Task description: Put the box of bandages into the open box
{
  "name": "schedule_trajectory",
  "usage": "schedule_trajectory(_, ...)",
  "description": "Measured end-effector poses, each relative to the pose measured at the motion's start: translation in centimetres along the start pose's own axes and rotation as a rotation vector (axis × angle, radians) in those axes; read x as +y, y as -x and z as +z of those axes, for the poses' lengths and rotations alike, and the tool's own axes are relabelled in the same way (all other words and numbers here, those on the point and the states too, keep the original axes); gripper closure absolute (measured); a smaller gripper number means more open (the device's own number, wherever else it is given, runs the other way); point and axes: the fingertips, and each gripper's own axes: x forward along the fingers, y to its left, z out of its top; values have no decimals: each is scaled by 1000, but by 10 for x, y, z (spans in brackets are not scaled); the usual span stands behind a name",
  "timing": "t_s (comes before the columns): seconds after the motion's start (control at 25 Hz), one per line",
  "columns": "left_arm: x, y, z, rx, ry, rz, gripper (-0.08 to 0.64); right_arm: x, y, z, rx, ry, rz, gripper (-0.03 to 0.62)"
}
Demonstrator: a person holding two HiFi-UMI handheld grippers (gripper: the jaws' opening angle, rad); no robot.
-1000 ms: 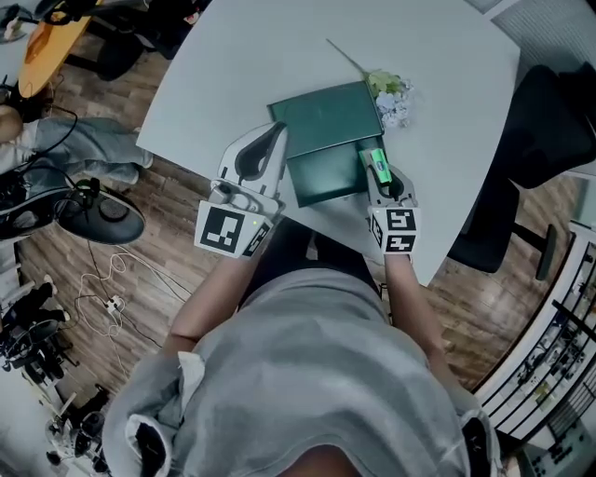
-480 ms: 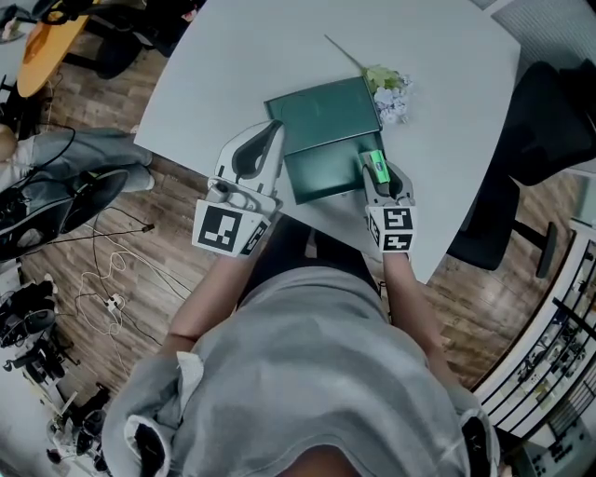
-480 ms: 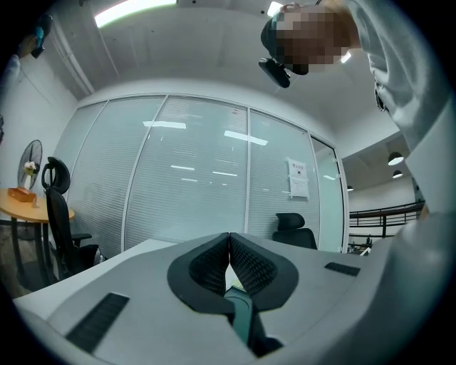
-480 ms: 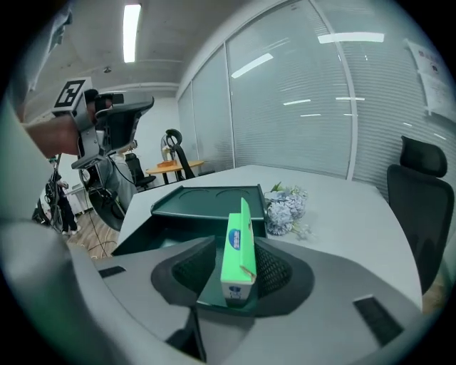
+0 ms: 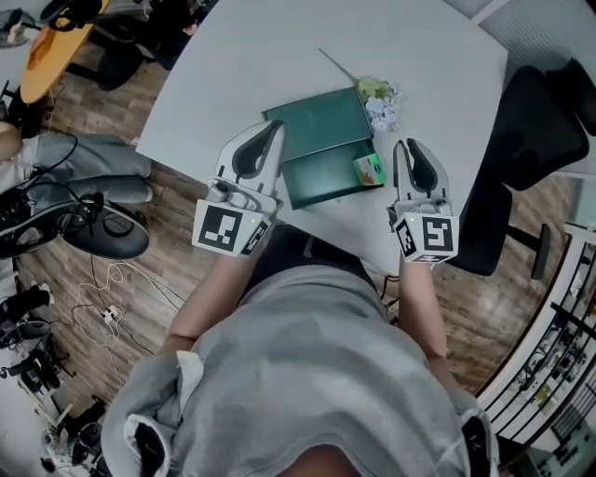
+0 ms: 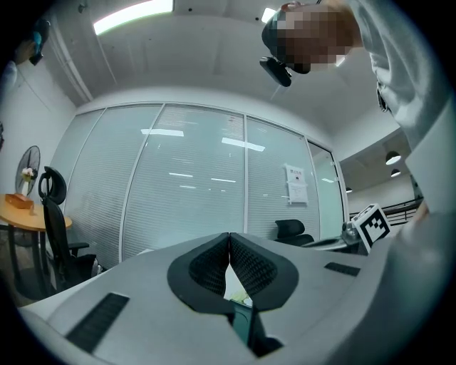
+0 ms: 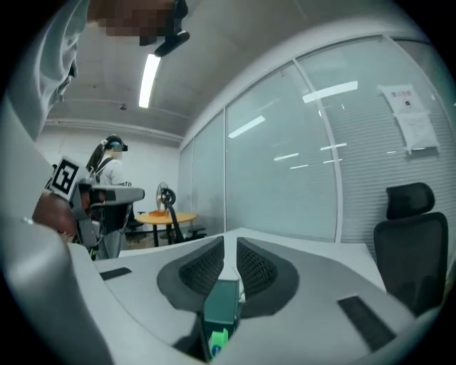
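Grey smooth table lies bare beyond the green open box and box of bandages; left gripper pressed together, right gripper slightly spread, just closing, empty.

You stand at a white desk on a wood floor. A black chair sits by its right edge. Glass walls with blinds and a long ceiling light are around you.
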Motion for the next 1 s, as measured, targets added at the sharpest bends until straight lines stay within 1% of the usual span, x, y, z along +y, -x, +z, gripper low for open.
schedule_trajectory(0.08, -2, 0, 10, -12, -2, -2, 540, -7, 9, 36, -86, -10, -21, 526)
schedule_trajectory(0.16, -5, 0, 20, -26, -6, -5, 540, -9, 19, 66, -158, -17, -34, 532)
schedule_trajectory(0.24, -9, 2, 28, -37, -11, -8, 540, -9, 31, 88, -208, -21, -44, 534)
schedule_trajectory(0.36, -16, 7, 39, -54, -20, -10, 540, -5, 48, 108, -253, -20, -51, 535)
schedule_trajectory(0.48, -17, 11, 46, -62, -27, -6, 540, -1, 57, 118, -274, -20, -53, 535)
schedule_trajectory(0.72, -20, 15, 52, -65, -30, -5, 540, 4, 66, 125, -276, -21, -57, 535)
schedule_trajectory(1.0, -12, 13, 58, -74, -9, 7, 540, 6, 65, 131, -280, -24, -69, 537)
